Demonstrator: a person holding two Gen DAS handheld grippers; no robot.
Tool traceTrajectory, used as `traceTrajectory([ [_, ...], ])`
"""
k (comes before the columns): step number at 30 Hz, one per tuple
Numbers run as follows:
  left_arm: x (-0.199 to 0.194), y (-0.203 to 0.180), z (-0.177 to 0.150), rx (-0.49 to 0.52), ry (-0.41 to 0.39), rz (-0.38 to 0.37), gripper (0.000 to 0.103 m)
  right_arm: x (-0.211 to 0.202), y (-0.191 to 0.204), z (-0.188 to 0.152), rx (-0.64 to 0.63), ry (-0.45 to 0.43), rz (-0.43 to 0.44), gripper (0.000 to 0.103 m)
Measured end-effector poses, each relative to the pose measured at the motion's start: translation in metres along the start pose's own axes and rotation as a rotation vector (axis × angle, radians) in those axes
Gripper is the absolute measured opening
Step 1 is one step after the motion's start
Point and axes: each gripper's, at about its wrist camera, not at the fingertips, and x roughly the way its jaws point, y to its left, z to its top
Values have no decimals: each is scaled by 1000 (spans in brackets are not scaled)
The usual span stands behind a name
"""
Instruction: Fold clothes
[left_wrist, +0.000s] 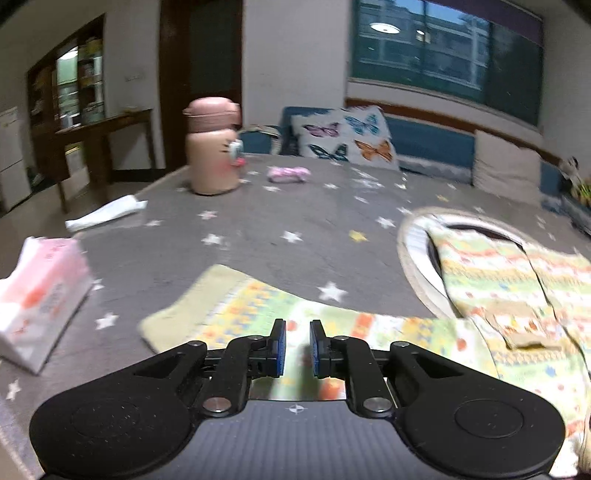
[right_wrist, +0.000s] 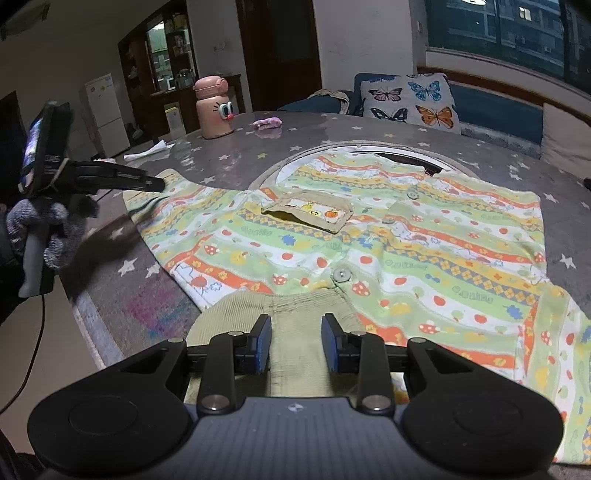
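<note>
Right wrist view puts your right gripper (right_wrist: 295, 341) low over the ribbed olive hem (right_wrist: 295, 317) of the patterned shirt (right_wrist: 388, 251), its blue pads spread apart with nothing between them. That shirt lies flat and face up on the grey star-print worktop (right_wrist: 221, 147), its collar over a round inset ring (right_wrist: 280, 162), one sleeve (right_wrist: 166, 192) reaching toward your left gripper (right_wrist: 157, 182), which hovers just above the cuff. From the left wrist, your left gripper (left_wrist: 297, 345) is parted by a narrow gap, holding nothing, over that sleeve (left_wrist: 229, 306). Farther out stand a pink bottle (right_wrist: 214, 110), a tissue pack (left_wrist: 40, 295) and a small pink cloth (right_wrist: 267, 123); beyond, a butterfly cushion (right_wrist: 410, 98) on a blue sofa under a dark window.
</note>
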Motion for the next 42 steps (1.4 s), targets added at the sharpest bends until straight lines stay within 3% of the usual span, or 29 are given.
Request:
traceTrajectory([
  [4,8,-11,-8,64,0,22,23,-8,-2,0,11,-19,-1,30],
  [6,11,-11,-10,86,-9,38,28,-20,-10,0,35,-52,-25,30],
  [10,12,-9,-9,80,-2,43,29,-43,-38,-4,128,-109,-106,30],
  [20,12,-8,-5,73,10,57,33,-84,-148,-45,373,-136,-494,30],
  [24,11,-9,-4,78,12,72,33,-91,-187,-58,396,-101,-636,30],
  [30,4,-11,0,92,4,81,33,-91,-221,-67,415,-99,-679,30],
  [34,-5,-14,6,101,-12,70,34,-91,-235,-68,466,-134,-659,30],
  [42,-27,-53,17,165,-42,-71,36,-91,-237,-69,454,-146,-657,29],
])
